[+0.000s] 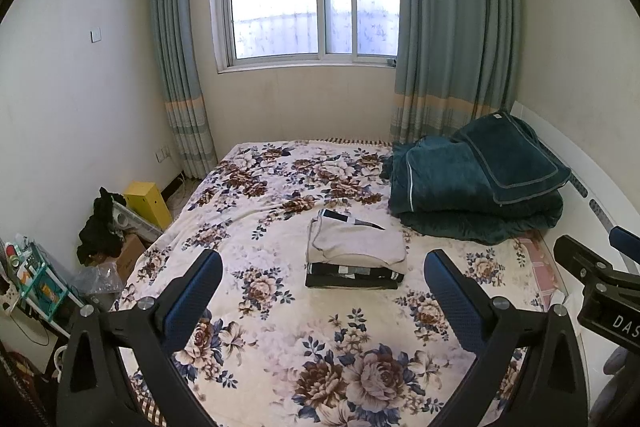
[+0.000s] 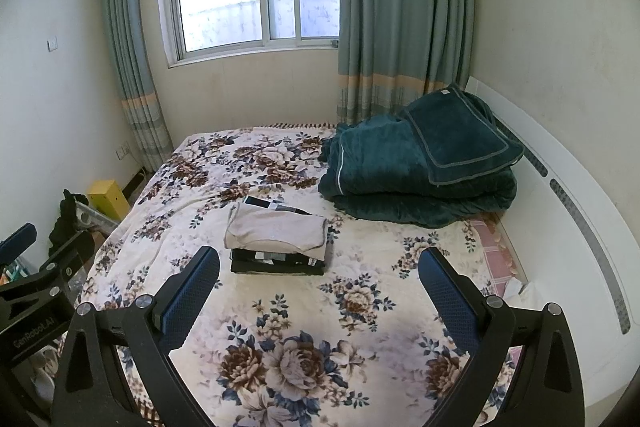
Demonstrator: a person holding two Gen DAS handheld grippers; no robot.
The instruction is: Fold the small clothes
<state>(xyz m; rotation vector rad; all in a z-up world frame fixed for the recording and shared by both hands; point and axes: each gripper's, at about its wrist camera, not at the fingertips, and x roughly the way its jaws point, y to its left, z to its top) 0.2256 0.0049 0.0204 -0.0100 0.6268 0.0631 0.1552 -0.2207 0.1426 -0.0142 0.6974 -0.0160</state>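
Right gripper [image 2: 319,267] fingers spread wide, empty, above the bed [image 2: 304,327]. Stack of folded clothes [image 2: 278,241] mid-bed, beige piece on top. Green quilt [image 2: 420,171] at far right corner.

Bedspread [image 1: 280,327]: we see soft, matt floral cloth.
Folded clothes [image 1: 354,251]: matt cloth, beige piece over dark ones.
Quilt [image 1: 472,187]: plush teal fabric, velvety nap.
Left gripper [image 1: 322,279]: matt black plastic, blue textured pads, shiny metal screws.
Curtains [image 2: 400,27]: smooth woven cloth.
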